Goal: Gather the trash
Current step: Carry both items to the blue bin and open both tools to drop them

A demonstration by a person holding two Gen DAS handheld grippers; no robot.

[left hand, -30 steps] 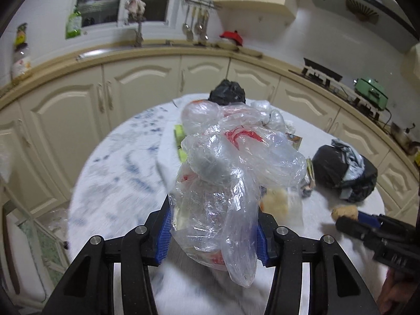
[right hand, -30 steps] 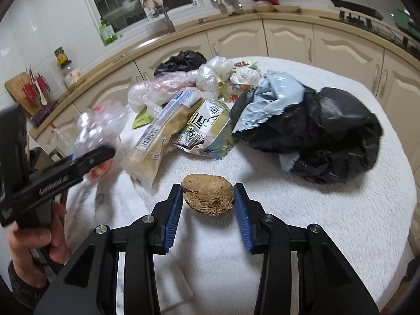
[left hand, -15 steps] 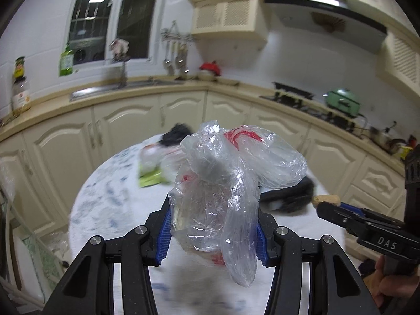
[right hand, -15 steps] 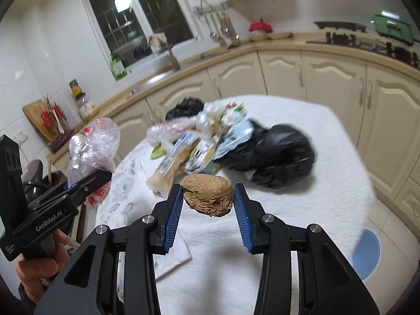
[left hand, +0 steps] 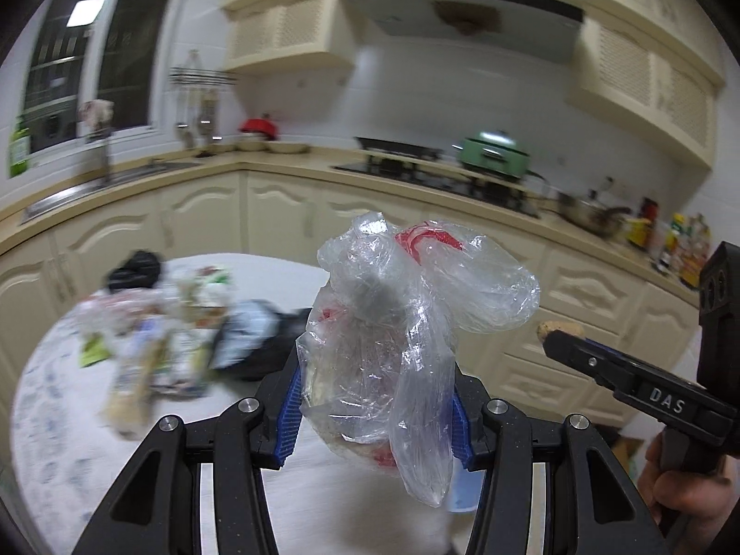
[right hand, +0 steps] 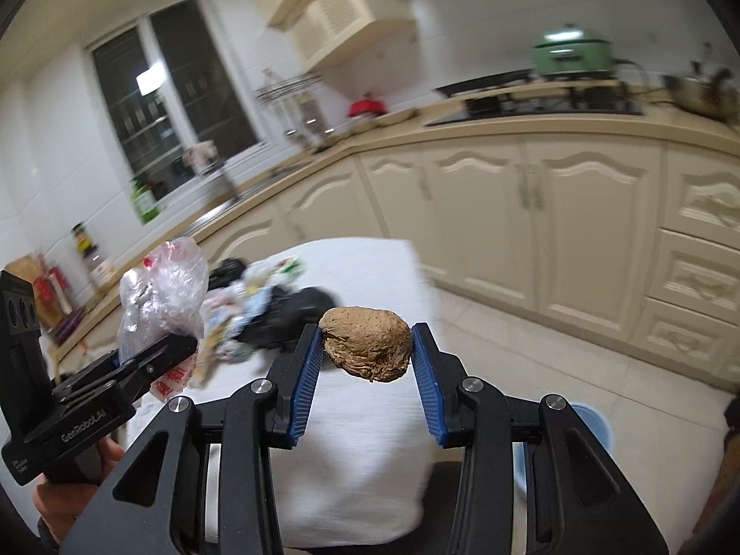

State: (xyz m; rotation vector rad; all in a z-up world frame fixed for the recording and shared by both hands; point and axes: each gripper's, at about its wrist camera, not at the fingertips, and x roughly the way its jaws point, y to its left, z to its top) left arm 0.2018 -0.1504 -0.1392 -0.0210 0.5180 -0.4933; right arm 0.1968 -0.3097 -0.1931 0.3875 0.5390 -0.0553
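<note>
A brown lump (right hand: pixel 366 344) is clamped between the blue pads of the right claw (right hand: pixel 365 356), held in the air above the near edge of the bench (right hand: pixel 360 462). Its long axis runs across the claw, from pad to pad, roughly level, with the broader end toward the right pad. What the lump is cannot be told.

A crumpled clear bag (left hand: pixel 397 347) with red print is gripped low down by the left claw (left hand: pixel 374 411), which is closed on it. The bag stands roughly upright, its long axis vertical; a bulged lobe leans to the right at the top and a loose tail hangs below the pads.

Both pieces are judged to be lifted and in transit, not yet dropped anywhere. A pale blue round rim (right hand: pixel 589 421), possibly a bin, is seen on the floor just beyond the bench, partly hidden by the right claw; this cannot be confirmed.

Much is left: on the bench a pile of wrappers (left hand: pixel 152 351), a black bag (left hand: pixel 259 347) beside it and a smaller black bag (left hand: pixel 134 270) farther back are seen, blurred. The task is judged to be at an early or middle stage.
</note>
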